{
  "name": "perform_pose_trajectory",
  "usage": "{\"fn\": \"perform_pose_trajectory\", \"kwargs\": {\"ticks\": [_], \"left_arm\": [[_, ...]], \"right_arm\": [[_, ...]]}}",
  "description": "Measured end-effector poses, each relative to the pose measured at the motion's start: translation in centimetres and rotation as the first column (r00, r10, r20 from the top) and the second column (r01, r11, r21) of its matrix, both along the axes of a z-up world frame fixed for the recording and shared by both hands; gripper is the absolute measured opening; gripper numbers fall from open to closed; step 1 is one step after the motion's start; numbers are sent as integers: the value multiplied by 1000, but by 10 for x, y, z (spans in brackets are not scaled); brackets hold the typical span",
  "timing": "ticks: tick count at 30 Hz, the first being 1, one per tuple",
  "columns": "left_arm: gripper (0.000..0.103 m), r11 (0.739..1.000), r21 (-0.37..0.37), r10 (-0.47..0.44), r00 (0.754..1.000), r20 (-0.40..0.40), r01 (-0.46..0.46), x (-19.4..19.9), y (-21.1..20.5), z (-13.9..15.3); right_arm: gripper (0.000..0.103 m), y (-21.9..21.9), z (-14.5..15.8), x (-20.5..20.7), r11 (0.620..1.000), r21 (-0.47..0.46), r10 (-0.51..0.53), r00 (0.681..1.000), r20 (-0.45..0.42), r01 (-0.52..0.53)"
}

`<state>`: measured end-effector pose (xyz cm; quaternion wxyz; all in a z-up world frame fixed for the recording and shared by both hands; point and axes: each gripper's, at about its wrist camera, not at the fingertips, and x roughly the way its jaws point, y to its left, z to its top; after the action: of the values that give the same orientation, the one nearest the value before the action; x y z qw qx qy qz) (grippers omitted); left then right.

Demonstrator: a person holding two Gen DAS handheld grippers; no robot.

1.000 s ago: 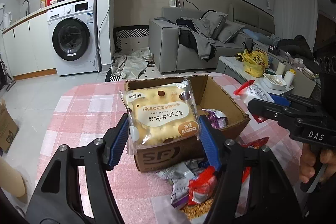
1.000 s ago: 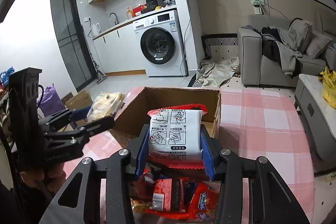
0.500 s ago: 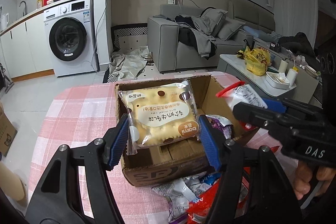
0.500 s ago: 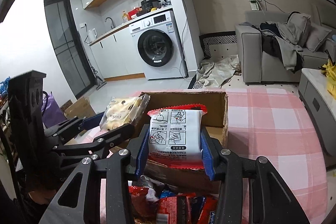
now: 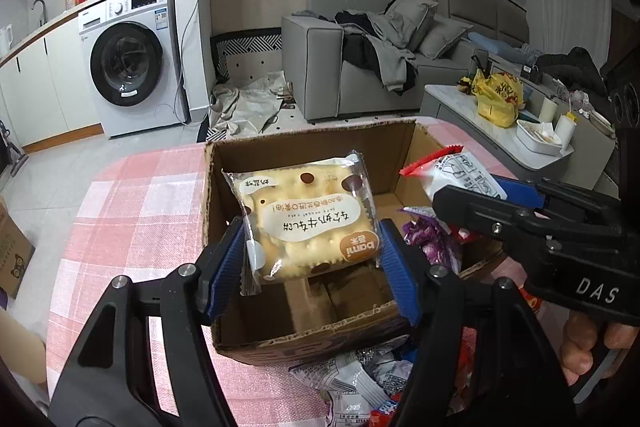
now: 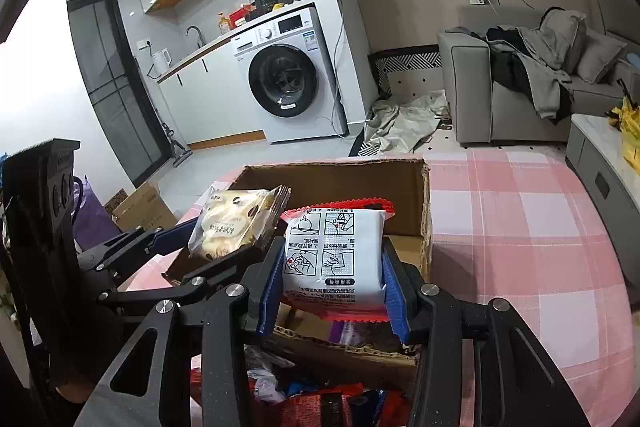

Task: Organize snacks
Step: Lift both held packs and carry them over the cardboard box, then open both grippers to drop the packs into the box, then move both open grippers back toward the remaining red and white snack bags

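An open cardboard box point(image 5: 304, 143) point(image 6: 425, 211) stands on the pink checked tablecloth. My left gripper point(image 5: 312, 267) is shut on a yellow biscuit pack point(image 5: 308, 219) point(image 6: 232, 223) and holds it over the box's near part. My right gripper point(image 6: 332, 279) is shut on a white pack with red edges point(image 6: 336, 259) point(image 5: 456, 171), held over the box's right side. A purple packet point(image 5: 428, 243) lies inside the box. Loose snack packs point(image 5: 360, 387) point(image 6: 320, 403) are heaped on the cloth in front of the box.
The table's round edge point(image 5: 80, 211) falls off at the left. A washing machine point(image 5: 132, 63), a grey sofa point(image 5: 360, 67) and a low table with a yellow bag point(image 5: 496, 95) stand beyond. A person's hand point(image 5: 580, 347) grips the right tool.
Both grippers have moved forward and down with their packs, so each pack now hangs over the open box. The box looms larger in both views.
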<state>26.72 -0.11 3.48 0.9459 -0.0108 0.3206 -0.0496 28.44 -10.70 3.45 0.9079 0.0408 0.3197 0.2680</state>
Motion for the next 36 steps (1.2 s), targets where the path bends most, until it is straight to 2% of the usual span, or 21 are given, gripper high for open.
{"fn": "perform_pose_trajectory", "kwargs": {"ticks": [4, 8, 11, 12, 14, 15, 16, 17, 18, 24, 31, 36], "left_arm": [[63, 1000, 1, 0, 1000, -26, 0, 6, -3, -7], [65, 1000, -7, 3, 1000, -18, -3, 5, -4, -5], [80, 1000, -9, 22, 1000, -23, -22, -3, 3, -2], [80, 1000, -15, 11, 1000, -20, -12, -5, 4, -1], [83, 1000, -15, 7, 1000, -10, -7, -15, 4, 2], [86, 1000, -10, 7, 1000, -3, -7, -21, 4, 5], [89, 1000, -3, 8, 1000, 3, -8, -27, 4, 7], [93, 1000, 1, 9, 1000, 7, -9, -35, 4, 9], [103, 1000, 3, 16, 1000, 11, -16, -41, 5, 10], [102, 999, 2, 33, 999, 32, -33, -89, 8, 18], [102, 999, -19, 35, 998, 46, -34, -142, 13, 25], [102, 999, -36, 29, 997, 72, -27, -177, 9, 25]], "right_arm": [[45, -1, -3, 3, 1000, -13, 3, 1000, -2, -3], [46, -3, -2, 4, 1000, -12, 6, 1000, -8, -6], [53, -7, 4, -3, 999, -34, -6, 1000, 26, 7], [57, -9, 6, -5, 999, -49, -17, 999, 40, 19], [71, -16, 9, -12, 999, -45, -22, 998, 56, 24], [82, -21, 11, -16, 999, -37, -25, 998, 63, 28], [93, -25, 12, -20, 999, -40, -29, 997, 65, 31], [98, -28, 11, -23, 998, -50, -34, 997, 64, 37], [102, -32, 10, -27, 996, -70, -53, 997, 61, 57], [103, -57, -1, -49, 992, -90, -83, 996, 13, 84], [103, -74, -8, -86, 991, -103, -86, 996, 18, 88], [103, -75, -10, -104, 984, -149, -95, 994, 50, 101]]}}
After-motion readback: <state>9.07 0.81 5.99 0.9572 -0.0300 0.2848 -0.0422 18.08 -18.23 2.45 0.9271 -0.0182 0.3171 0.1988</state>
